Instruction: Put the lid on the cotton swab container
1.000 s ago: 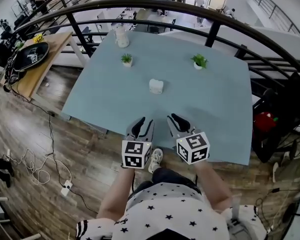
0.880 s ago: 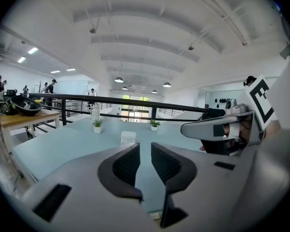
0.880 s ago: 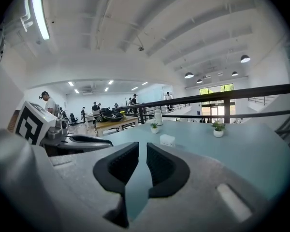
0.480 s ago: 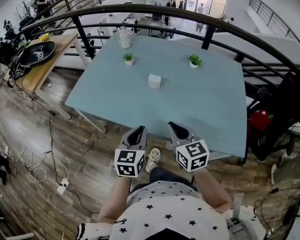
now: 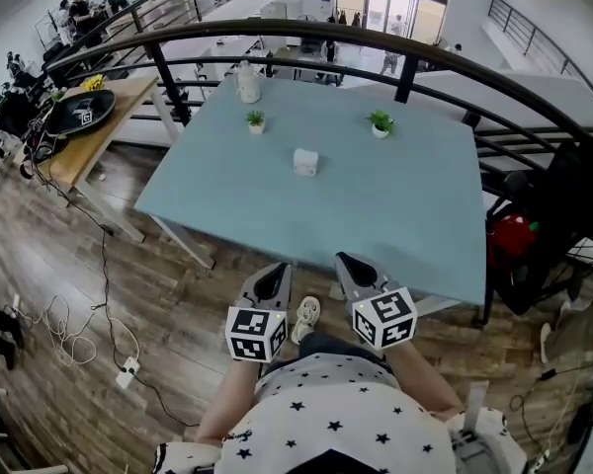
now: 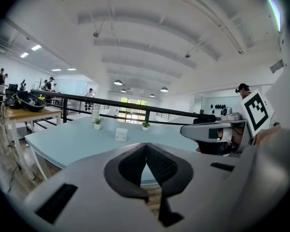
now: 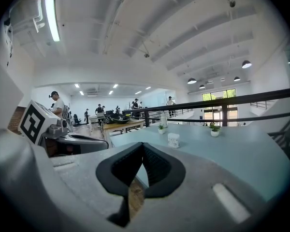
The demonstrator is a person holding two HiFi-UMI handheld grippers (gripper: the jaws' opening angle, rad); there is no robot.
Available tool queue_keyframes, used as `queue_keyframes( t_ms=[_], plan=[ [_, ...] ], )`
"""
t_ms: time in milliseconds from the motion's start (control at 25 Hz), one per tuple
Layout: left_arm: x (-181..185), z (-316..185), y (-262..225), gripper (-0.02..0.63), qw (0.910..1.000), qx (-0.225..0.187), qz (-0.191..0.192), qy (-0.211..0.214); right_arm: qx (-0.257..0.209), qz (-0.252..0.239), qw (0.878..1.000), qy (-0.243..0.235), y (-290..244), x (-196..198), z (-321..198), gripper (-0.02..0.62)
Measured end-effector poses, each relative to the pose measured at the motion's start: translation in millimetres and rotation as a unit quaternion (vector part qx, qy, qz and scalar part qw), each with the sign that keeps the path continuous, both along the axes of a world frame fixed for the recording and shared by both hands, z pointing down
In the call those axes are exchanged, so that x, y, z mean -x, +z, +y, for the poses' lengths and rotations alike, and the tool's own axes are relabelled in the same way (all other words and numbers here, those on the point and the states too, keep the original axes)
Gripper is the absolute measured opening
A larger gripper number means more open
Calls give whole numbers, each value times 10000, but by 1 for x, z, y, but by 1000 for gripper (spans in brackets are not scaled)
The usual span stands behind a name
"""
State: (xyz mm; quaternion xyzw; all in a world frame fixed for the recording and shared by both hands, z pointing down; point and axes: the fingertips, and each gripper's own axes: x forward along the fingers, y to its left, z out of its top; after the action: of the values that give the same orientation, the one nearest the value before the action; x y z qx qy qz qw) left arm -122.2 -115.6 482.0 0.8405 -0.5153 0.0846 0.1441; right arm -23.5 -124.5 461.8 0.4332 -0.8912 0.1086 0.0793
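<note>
A small white cotton swab container [image 5: 305,162] stands near the middle of the pale blue table [image 5: 395,215]; it also shows as the white container [image 6: 121,135] in the left gripper view and the white container [image 7: 173,140] in the right gripper view. Whether its lid is on cannot be told at this distance. My left gripper [image 5: 272,281] and right gripper [image 5: 354,269] are held side by side over the floor just short of the table's near edge. Both are shut with nothing between their pads, left gripper [image 6: 145,151], right gripper [image 7: 142,150].
Two small potted plants [image 5: 256,120] [image 5: 380,123] and a clear jar [image 5: 248,83] stand toward the table's far side. A dark railing [image 5: 405,52] curves behind the table. A wooden side table [image 5: 79,131] is at left, cables [image 5: 79,334] lie on the floor.
Both grippers have closed from partly open to shut and drawn back from over the table's near edge to over the floor. The view has shifted slightly.
</note>
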Motion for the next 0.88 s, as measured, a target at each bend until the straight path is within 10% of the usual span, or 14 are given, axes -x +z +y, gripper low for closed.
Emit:
queue_keyframes(
  t_ms=[880],
  plan=[
    [-6, 2, -12, 3, 9997, -208, 92, 23, -21, -29, 9999, -138, -8, -4, 11, 5]
  ],
)
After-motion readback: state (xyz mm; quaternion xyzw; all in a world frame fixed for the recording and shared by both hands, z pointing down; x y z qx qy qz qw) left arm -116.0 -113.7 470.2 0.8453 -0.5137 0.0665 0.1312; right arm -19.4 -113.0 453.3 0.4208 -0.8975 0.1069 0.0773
